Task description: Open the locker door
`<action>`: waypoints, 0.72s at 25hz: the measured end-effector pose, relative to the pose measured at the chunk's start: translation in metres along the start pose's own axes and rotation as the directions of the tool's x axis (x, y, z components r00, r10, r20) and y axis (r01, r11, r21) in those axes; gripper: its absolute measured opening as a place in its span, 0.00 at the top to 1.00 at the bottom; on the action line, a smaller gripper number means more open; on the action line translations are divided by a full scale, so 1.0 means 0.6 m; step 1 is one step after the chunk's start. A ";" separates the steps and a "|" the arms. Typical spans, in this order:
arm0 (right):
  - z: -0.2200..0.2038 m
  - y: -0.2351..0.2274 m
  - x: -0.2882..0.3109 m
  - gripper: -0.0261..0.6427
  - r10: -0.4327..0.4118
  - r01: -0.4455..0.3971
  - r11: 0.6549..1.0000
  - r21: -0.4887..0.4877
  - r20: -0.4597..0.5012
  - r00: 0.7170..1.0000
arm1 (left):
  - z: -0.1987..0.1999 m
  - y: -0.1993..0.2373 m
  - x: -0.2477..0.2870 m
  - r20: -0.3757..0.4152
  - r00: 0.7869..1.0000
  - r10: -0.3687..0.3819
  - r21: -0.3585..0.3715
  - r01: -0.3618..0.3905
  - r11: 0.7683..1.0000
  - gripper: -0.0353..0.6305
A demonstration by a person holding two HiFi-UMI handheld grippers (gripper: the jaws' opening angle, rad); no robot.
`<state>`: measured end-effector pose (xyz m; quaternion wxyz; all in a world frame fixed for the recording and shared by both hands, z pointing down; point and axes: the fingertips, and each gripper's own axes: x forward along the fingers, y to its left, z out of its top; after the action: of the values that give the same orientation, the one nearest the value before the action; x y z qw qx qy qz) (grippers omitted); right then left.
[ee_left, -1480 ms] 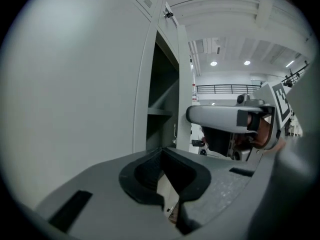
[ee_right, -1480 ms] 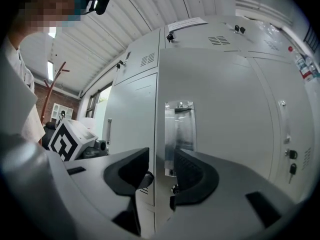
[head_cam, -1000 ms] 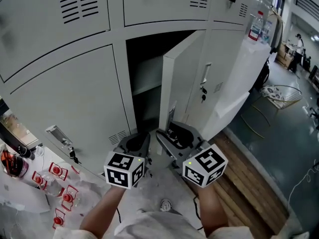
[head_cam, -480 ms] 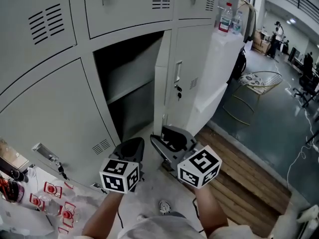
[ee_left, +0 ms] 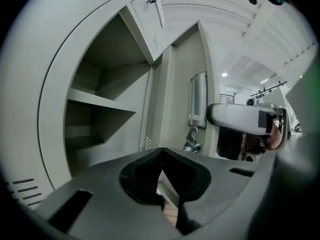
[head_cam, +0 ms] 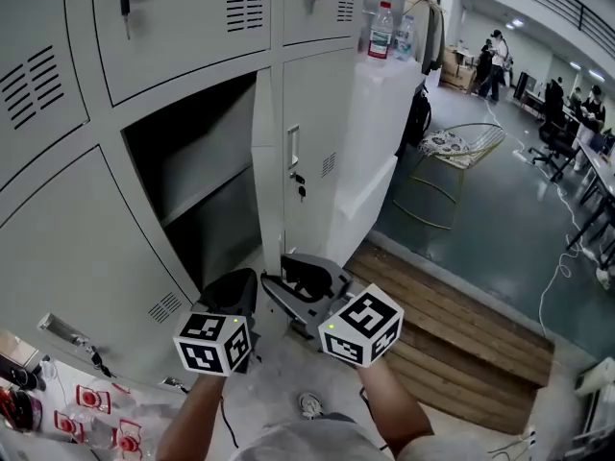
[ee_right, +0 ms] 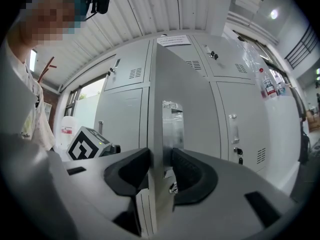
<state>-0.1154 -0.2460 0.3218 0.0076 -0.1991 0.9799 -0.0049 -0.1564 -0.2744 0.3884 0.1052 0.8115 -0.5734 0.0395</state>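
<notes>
Locker door (head_cam: 267,161) stands swung out, edge-on, between the open compartment (head_cam: 187,171) with its shelf and the neighbouring shut locker (head_cam: 312,142). Its free edge sits low between the jaws of the right gripper (head_cam: 296,281), which are closing around it. Left gripper (head_cam: 235,294) hangs just beside, jaws pressed together and empty; right of the door lie a plank strip (head_cam: 452,339) and, well apart, a wire chair (head_cam: 447,147).
</notes>
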 end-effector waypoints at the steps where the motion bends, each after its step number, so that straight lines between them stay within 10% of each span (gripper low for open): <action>1: 0.000 -0.002 -0.003 0.75 -0.002 0.002 1.000 0.001 0.004 1.000 | 0.001 -0.001 0.003 0.000 1.000 -0.004 0.002 0.004 1.000 0.94; 18: 0.005 -0.061 -0.078 0.76 -0.091 0.092 0.996 -0.004 0.025 0.996 | -0.003 -0.061 0.059 -0.027 0.994 -0.109 0.026 0.110 0.994 0.94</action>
<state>-0.0577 -0.2613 0.3201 0.0189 -0.2438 0.9696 -0.0001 -0.1102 -0.2947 0.3923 0.1033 0.8426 -0.5260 0.0516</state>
